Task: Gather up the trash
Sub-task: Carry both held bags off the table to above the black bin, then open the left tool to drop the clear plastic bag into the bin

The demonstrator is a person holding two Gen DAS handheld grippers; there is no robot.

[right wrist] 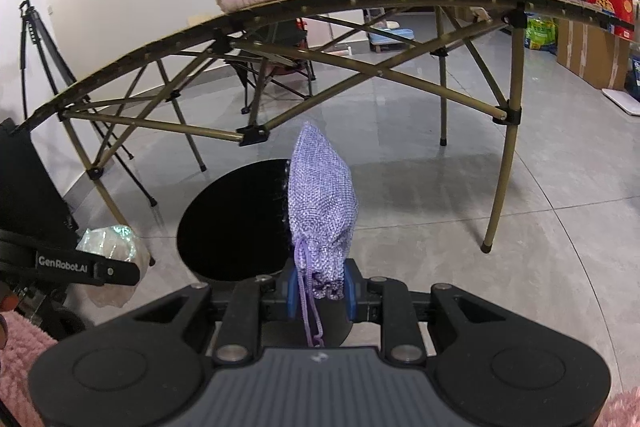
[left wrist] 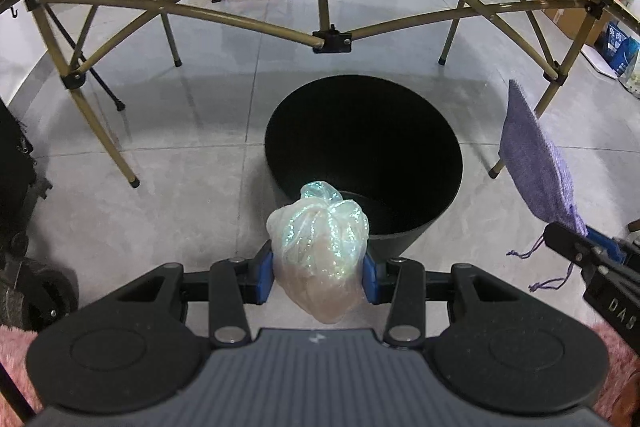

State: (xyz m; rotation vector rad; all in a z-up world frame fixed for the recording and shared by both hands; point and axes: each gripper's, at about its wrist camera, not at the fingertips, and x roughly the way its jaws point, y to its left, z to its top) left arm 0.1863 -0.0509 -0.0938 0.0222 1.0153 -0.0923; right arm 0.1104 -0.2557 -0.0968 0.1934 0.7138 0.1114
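Knotted plastic bag (left wrist: 318,247) in left hand-held gripper (left wrist: 318,277) (jaws clamped), purple pouch (right wrist: 320,207) likewise in right hand-held gripper (right wrist: 320,293).

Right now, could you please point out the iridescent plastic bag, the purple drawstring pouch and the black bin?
iridescent plastic bag (left wrist: 320,247): left wrist view, middle of its bulge.
purple drawstring pouch (right wrist: 320,203): right wrist view, centre of its woven body.
black bin (left wrist: 404,241): left wrist view, near outer wall.

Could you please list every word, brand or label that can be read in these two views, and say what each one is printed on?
"GenRobot.AI": on the side of the left gripper, seen from the right wrist view.
"DAS": partial, cut off, on the side of the right gripper, seen from the left wrist view.
Print on the red box and green bag: too small to read.
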